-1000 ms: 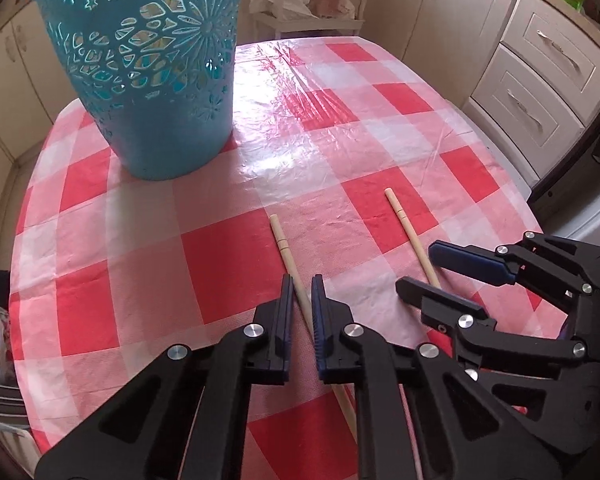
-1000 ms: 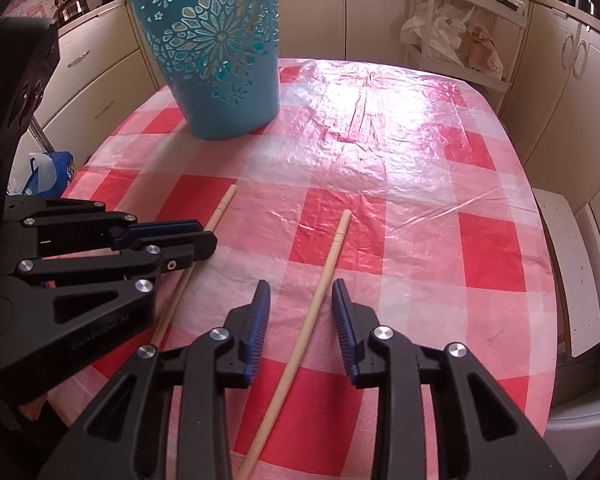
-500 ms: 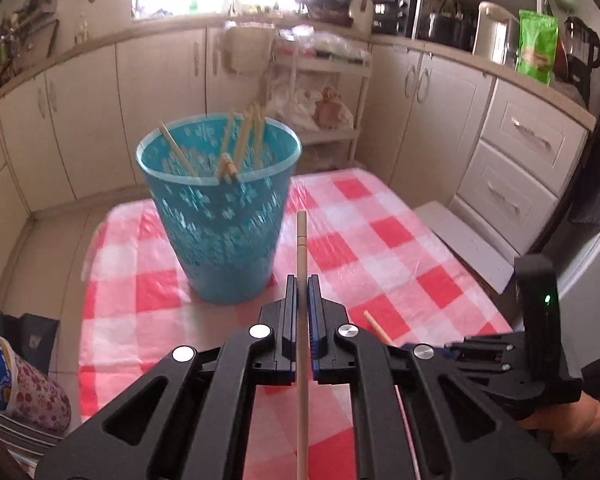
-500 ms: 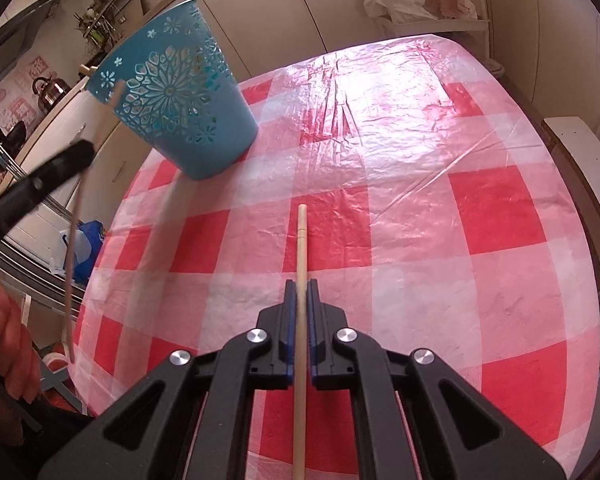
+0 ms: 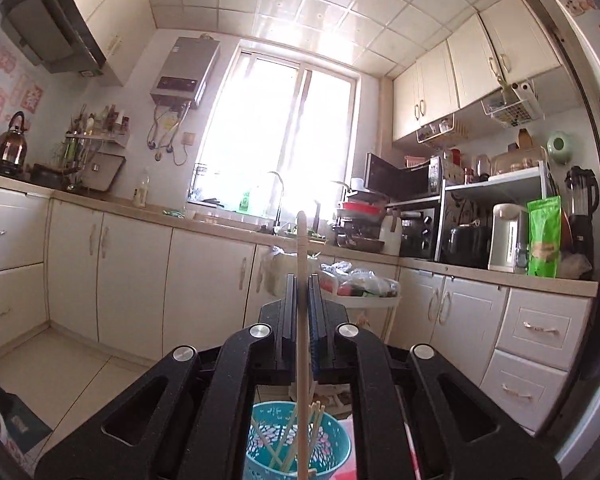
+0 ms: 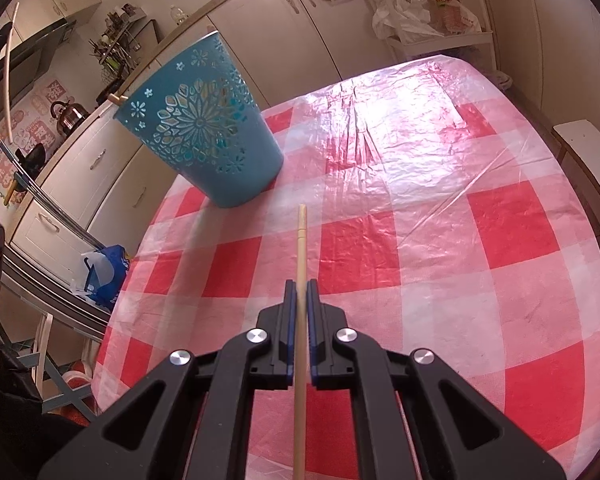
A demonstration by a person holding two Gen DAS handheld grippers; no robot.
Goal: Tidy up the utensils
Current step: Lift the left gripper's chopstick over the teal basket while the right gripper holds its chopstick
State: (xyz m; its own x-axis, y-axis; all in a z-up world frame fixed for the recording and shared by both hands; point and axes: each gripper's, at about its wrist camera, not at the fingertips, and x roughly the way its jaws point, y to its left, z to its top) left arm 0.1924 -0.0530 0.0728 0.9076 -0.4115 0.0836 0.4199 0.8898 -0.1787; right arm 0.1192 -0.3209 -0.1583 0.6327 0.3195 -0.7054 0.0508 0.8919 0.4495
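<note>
A second ago both chopsticks lay flat on the checked cloth between parted jaws. Now the left gripper (image 5: 300, 280) is clamped on the left chopstick (image 5: 301, 248) and has risen from looking down at the table to looking level across the kitchen, high above the blue basket (image 5: 296, 444). The right gripper (image 6: 300, 286) has closed too: its pads pinch the right chopstick (image 6: 301, 240), which points toward the blue basket and stands off the table (image 6: 500, 240). This hand has hardly shifted, only tilted, so the basket leans in its view.

In the left wrist view the basket shows only through the gap under the gripper; its rim is partly covered by the black linkage, and several chopsticks (image 5: 284, 446) stand inside it, their number hard to count. The lower end of the held stick runs out of the frame. In the right wrist view, far left of the basket, a pale curved streak at the frame's edge may be the raised chopstick, but the fisheye bends it too much to be sure. A hand shows there, cut off by the border.

The table wears a red-and-white checked cloth under wrinkled clear plastic that glares beyond the basket. Behind the basket run cream cabinets (image 6: 268, 40), with a kettle (image 6: 70, 114) to its left; the bright window (image 5: 276, 136) sits above the worktop.
</note>
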